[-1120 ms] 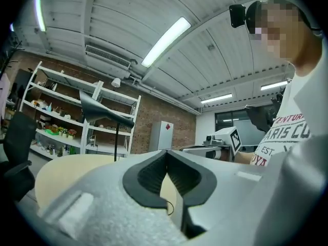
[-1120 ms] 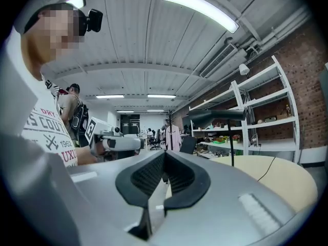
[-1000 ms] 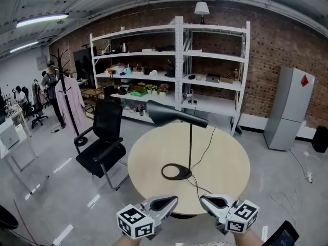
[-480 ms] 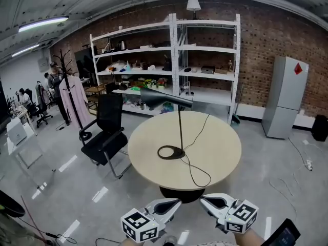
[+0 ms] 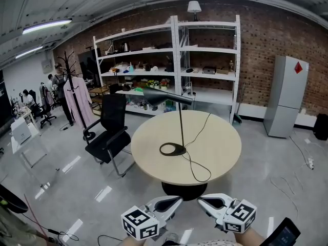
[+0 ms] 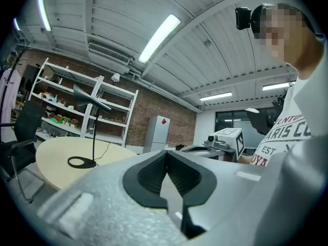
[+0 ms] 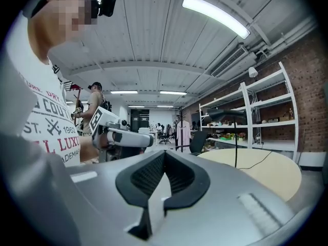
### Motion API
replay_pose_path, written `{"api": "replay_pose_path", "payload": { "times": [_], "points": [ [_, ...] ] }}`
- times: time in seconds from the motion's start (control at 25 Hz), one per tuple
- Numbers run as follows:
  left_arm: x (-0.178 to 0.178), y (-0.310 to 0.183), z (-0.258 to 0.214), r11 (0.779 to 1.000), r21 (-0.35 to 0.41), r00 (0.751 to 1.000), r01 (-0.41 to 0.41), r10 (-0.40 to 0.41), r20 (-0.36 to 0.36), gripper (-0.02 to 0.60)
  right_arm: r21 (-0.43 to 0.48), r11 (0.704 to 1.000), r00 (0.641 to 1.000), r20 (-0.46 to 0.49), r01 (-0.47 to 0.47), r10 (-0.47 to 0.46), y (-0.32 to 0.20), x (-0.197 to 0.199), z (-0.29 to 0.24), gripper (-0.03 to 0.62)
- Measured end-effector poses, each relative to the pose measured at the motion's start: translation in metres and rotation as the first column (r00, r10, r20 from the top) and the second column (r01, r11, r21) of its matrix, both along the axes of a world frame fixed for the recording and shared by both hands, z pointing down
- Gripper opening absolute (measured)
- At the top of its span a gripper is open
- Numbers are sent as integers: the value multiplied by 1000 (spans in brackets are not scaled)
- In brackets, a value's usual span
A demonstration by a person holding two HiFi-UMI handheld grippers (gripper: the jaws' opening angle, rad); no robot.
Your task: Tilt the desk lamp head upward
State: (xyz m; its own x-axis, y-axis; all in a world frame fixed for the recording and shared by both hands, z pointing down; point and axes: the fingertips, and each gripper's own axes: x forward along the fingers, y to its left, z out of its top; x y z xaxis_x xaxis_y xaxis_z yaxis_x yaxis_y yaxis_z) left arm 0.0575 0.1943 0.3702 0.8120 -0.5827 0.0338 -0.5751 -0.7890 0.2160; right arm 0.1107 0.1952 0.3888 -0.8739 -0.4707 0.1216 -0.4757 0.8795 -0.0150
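Left gripper (image 5: 170,204): bottom edge of the head view; jaws closed tip to tip, nothing between them.
Right gripper (image 5: 206,202): just beside the left one; jaws likewise pressed together, holding nothing.
Floor (image 5: 66,178): grey and glossy; it lies between the grippers and the table, with loose cables (image 5: 287,188) on it at right.
Table (image 5: 220,137): round, pale wood top on a dark pedestal; well apart from both grippers.
Desk lamp (image 5: 180,122): black, standing on the table untouched; its ring base (image 5: 172,149) sits near the middle of the top, with a thin upright stem.
Lamp head (image 5: 161,97): reaches left from the stem top, roughly level.
Cord (image 5: 199,170): black; loops on the top to the right of the base, then runs to the far edge.
Chair (image 5: 110,132): black office chair, just left of the table.
Coat stand (image 5: 77,99): farther left; a pink garment hangs on it.
Shelving (image 5: 205,60): white, two bays, against the brick wall (image 5: 261,50) behind the table; small items on the shelves and a white-shaded lamp (image 5: 193,6) on top.
Cabinet (image 5: 292,96): tall, grey, with a red diamond mark; stands at the wall, right.
People (image 5: 54,83): far left, too small to detail.
Ceiling lights (image 5: 46,25): strip lights, lit.
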Motion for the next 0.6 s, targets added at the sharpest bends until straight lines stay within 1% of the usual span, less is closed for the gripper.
{"api": "replay_pose_path", "payload": {
  "times": [0.2,0.36,0.6],
  "points": [
    [4,11,4,1000,-6,1000,10,-10,19,2,-9,1000,1000,8,1,-1,8,6,1,2],
    [4,12,-4,1000,7,1000,16,-16,24,2,12,1000,1000,24,-1,1,11,6,-8,2],
    [14,20,-1,1000,12,999,15,-16,43,2,2,1000,1000,7,11,-11,20,14,0,2]
  ]
}}
